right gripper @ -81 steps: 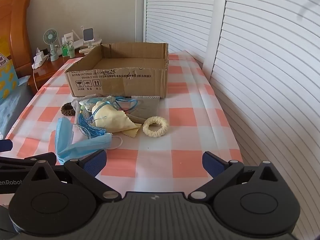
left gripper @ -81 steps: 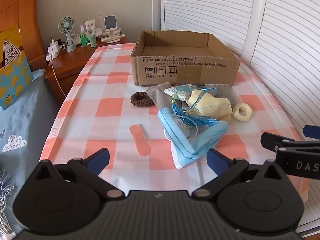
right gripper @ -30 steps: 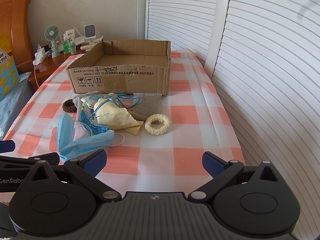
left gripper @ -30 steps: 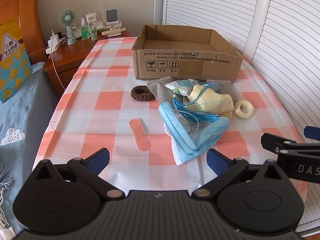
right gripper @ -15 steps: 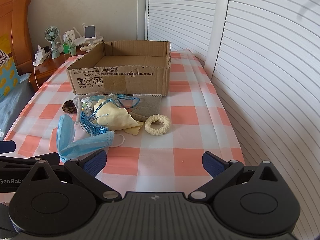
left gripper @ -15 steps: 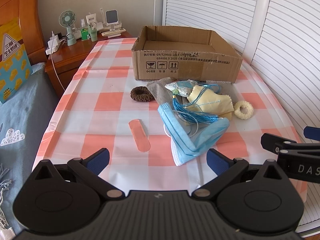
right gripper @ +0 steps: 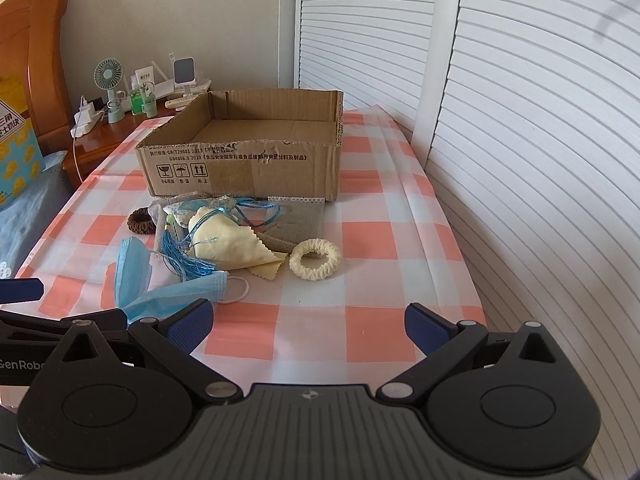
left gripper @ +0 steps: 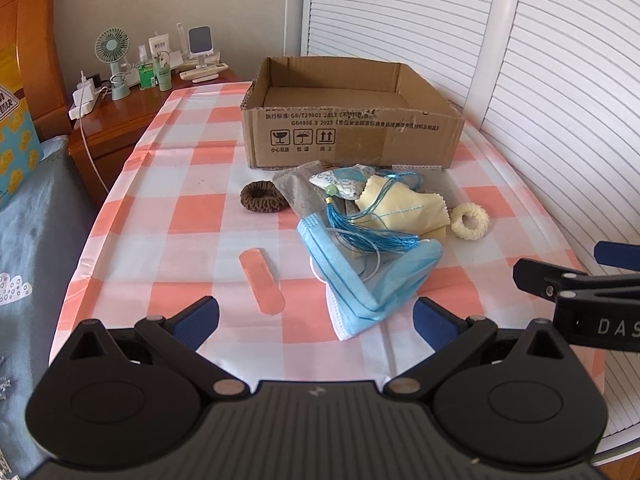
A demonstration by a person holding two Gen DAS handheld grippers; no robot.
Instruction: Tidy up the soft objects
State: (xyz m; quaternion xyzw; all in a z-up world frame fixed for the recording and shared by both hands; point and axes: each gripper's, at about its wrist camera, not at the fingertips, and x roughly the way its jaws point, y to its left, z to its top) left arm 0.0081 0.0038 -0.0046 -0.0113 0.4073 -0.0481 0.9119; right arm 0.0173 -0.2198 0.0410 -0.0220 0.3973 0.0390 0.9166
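The cardboard box [left gripper: 352, 120] stands on the table [left gripper: 160, 216], and a heap of soft things lies just before its front wall. In that heap the face mask [left gripper: 368, 276] lies farthest from the box, with the tassel [left gripper: 368, 232] across it and the folded cloth [left gripper: 404, 208] behind. One hair tie [left gripper: 261, 197] lies left of the heap, the other hair tie [left gripper: 470, 221] right of it, and the plaster strip [left gripper: 261, 280] left of the mask.

We've nudged the left gripper [left gripper: 316, 318] a touch: in its view the cardboard box [left gripper: 352, 140], blue mask [left gripper: 360, 280] and band-aid [left gripper: 262, 282] all slid slightly toward 9 o'clock. The right gripper [right gripper: 308, 322] shifted too: in its view the box and cream scrunchie [right gripper: 315, 260] dropped slightly toward 6 o'clock.
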